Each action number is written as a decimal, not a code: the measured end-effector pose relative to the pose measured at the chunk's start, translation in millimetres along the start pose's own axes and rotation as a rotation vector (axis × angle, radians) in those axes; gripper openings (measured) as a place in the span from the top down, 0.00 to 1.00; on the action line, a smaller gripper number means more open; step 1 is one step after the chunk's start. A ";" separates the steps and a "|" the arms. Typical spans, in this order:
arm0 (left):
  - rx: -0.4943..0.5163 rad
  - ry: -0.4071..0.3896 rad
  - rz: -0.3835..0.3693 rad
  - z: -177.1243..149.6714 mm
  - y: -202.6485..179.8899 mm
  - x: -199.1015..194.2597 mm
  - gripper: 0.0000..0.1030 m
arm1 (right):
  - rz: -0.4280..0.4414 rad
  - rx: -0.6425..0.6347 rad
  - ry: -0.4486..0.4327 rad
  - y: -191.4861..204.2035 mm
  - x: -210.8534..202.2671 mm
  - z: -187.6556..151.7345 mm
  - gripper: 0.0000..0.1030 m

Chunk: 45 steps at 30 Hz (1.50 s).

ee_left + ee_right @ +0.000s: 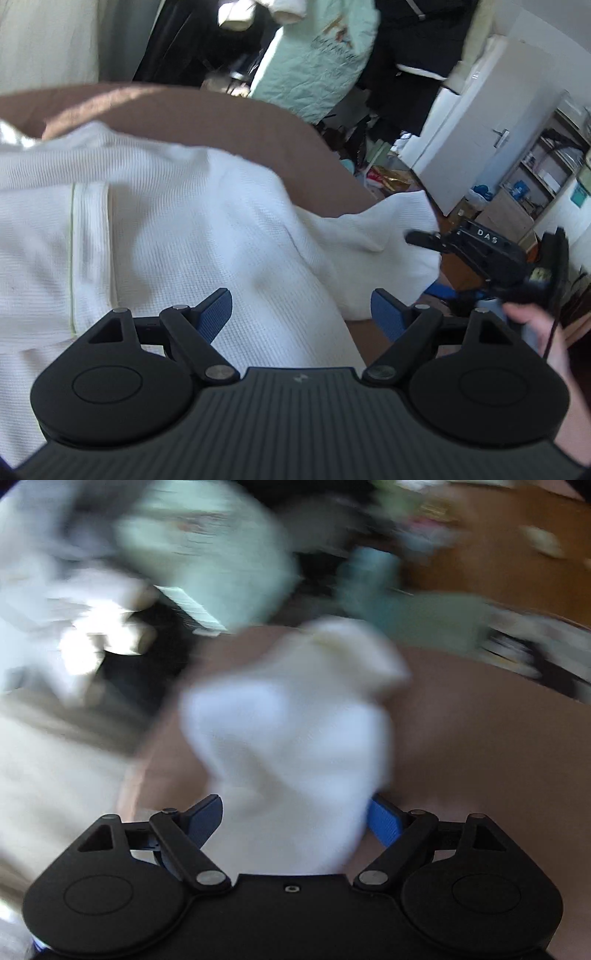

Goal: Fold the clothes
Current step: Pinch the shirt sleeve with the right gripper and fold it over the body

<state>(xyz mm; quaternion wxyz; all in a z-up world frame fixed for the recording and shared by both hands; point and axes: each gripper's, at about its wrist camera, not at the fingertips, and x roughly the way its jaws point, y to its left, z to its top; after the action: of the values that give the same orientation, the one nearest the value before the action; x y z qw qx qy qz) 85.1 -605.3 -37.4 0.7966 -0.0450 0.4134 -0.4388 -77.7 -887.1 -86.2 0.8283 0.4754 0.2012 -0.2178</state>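
Brown bedding (pixel 207 110) carries a white waffle-knit garment (pixel 155 206) spread across it, one end trailing off toward the right edge. Above the garment the left gripper (pixel 304 314) stands wide, nothing between its blue pads. Near that right edge, the right gripper (pixel 293 819) has white cloth between its fingers; blur hides whether they pinch it.

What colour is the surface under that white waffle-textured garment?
Brown: a plain brown surface under the white waffle-textured garment, clearest in the left wrist view.
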 end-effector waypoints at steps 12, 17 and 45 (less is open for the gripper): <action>-0.056 -0.013 0.118 -7.7 53.2 -20.4 0.21 | -0.190 -0.199 -0.442 28.3 -58.8 28.9 0.93; -0.067 -0.022 0.125 -7.6 67.1 -27.9 0.21 | -0.274 -0.117 -0.433 11.6 -48.3 27.9 0.93; -0.157 -0.213 0.392 -36.2 182.8 -151.2 0.19 | 0.114 -0.721 0.281 204.5 17.4 -141.1 0.47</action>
<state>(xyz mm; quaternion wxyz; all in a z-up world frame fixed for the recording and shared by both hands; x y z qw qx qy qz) 139.6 -371.8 -46.9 0.8998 -0.0717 0.3606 -0.2350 31.7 -673.9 -18.4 0.9174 0.1895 0.3495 -0.0196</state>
